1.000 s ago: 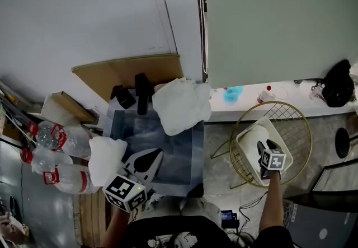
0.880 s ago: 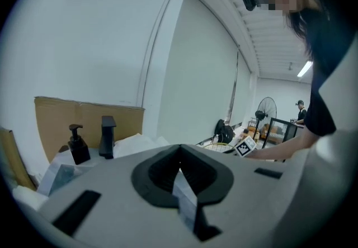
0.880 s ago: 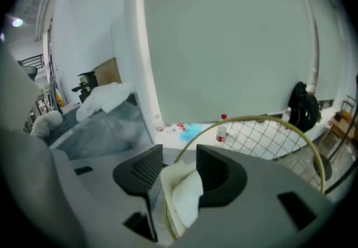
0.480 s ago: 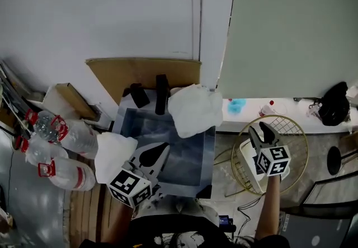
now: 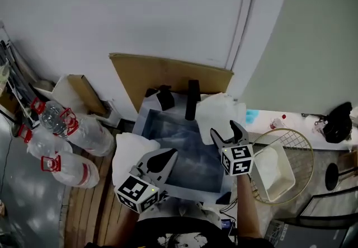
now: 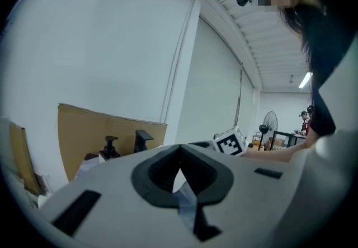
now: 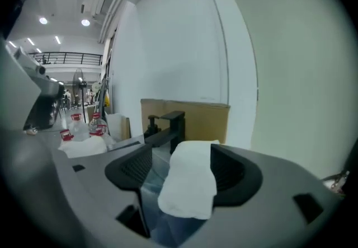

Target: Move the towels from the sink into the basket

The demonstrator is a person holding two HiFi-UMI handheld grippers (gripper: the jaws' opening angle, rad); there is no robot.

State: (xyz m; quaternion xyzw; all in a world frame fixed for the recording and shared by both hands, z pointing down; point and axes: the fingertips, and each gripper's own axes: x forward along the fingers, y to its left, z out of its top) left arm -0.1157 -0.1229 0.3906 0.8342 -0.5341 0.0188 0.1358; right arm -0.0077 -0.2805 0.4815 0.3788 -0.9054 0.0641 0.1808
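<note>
White crumpled towel (image 5: 215, 110) on the grey metal sink's (image 5: 170, 135) far-right corner lies just beyond the right gripper (image 5: 226, 128), its jaws just opened wide, gripping nothing; closed left gripper (image 5: 166, 155) is farther off.

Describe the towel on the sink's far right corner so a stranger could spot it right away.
Find the grey sink in front of the cardboard sheet. Just right of its black faucet, a crumpled white towel drapes over the back right corner. The other white towel hangs over the left rim, near the water bottles.
</note>
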